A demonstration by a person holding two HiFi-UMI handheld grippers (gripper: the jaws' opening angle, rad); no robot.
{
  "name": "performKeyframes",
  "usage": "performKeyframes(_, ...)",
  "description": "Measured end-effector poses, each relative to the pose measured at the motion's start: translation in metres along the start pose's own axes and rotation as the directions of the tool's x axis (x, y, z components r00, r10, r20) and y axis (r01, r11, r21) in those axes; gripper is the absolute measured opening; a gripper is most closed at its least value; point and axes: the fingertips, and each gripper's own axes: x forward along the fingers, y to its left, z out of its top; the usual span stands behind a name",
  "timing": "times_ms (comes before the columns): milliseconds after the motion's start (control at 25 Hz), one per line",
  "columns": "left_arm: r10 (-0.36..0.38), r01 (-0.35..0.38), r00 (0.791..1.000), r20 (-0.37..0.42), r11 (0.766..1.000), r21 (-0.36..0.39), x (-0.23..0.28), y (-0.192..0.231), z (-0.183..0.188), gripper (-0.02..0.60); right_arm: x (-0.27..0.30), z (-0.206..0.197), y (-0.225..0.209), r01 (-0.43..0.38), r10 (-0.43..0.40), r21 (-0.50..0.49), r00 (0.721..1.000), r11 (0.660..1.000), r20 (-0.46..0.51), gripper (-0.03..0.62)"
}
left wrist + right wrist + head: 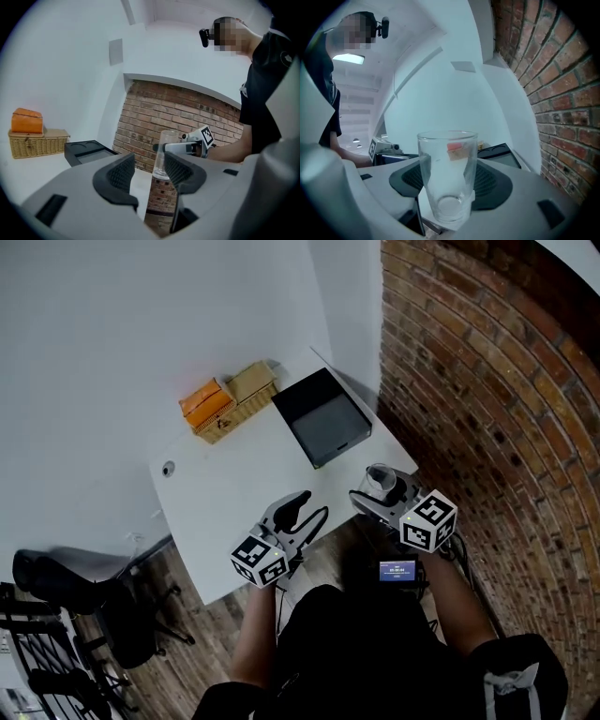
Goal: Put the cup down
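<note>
Cup (447, 185), clear glass, upright (long axis vertical), clamped in the jaws of the right gripper (379, 489) about at the near right edge of the white table (220, 498); bare top lies ahead-left; left gripper (146, 171) jaws apart, empty.

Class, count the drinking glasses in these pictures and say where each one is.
1. The clear glass stands upright, clamped between the jaws of the right gripper, by the white table's near right corner. Another could be hidden inside the wicker basket.
</note>
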Motion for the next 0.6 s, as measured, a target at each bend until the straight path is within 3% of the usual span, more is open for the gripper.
performKeyframes(280, 0.006, -0.006, 1.000, -0.004, 1.000, -0.012, 0.020, 0.023, 0.004, 0.206, 0.020, 0.006, -0.020, -0.022, 0.022, -0.008, 0.999, 1.000, -0.025, 0.285)
performKeyframes(600, -0.043, 0.043, 0.999, -0.011, 0.999, 0.003, 0.023, 0.038, 0.010, 0.206, 0.042, 0.013, -0.015, -0.016, 0.016, -0.020, 1.000, 1.000, -0.021, 0.285)
